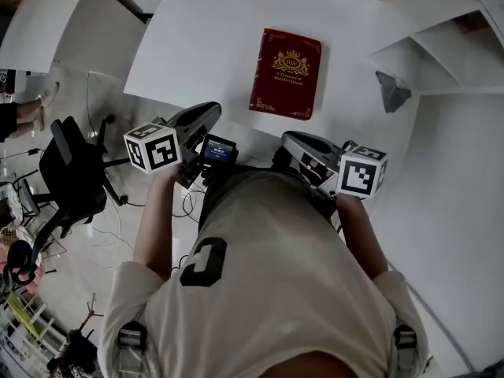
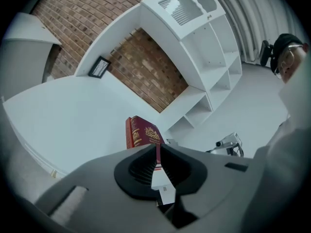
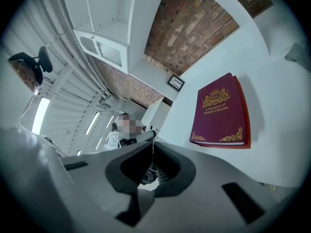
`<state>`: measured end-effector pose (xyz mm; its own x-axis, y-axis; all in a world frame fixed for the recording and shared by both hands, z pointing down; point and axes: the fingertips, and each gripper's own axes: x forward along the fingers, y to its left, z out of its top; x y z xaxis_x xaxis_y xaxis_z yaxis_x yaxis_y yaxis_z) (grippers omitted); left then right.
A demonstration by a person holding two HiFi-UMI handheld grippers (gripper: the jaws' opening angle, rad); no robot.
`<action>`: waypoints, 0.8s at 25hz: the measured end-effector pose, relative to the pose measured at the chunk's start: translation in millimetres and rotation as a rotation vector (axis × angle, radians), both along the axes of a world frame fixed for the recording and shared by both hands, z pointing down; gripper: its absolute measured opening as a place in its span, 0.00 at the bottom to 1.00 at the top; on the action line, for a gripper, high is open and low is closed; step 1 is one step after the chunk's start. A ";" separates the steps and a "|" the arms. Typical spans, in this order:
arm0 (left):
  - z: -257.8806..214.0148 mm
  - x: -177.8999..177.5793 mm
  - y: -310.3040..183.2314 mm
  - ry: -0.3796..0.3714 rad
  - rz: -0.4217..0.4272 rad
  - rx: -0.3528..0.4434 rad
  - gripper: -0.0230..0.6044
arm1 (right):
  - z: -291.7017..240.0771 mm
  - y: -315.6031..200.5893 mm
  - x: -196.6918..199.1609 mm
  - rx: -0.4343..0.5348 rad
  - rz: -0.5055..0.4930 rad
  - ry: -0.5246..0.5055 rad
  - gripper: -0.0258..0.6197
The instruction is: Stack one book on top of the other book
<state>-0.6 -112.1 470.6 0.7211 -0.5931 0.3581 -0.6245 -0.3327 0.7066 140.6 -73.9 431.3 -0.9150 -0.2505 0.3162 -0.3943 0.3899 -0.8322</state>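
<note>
1. Tools. L gripper: jaws clenched, pads together, nothing between. R gripper: same, clamped on nothing. Both held close to the operator's body, short of the table edge.

2. Workpiece. Maroon book lies flat on the table, ahead of both tips and well apart from them; approx. midway between the two tool lines, slightly nearer the R gripper.

3. Handling (est.). Hardcover, gilt print: stiff, moderately heavy, cover prob. smooth and slippery. Grip w/ jaws spanning the thickness at a long edge or the spine, near mid-length, to limit droop. Lift level.

4. Not resolved.
- R gripper view shows a brighter red margin under the cover: second book beneath, or the same book's back board? Can't tell.
- No other book seen elsewhere.
- Operator's torso hides the near table edge in head view.
</note>
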 end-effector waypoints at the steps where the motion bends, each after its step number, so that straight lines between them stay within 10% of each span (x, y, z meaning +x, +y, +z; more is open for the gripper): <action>1: 0.4 -0.6 1.3 -0.005 0.007 0.001 0.08 | -0.7 -0.3 -1.6 0.001 0.003 0.007 0.05; 20: -19.5 -53.3 8.7 -0.115 0.153 0.141 0.07 | -17.5 17.6 -69.4 0.082 0.089 0.065 0.05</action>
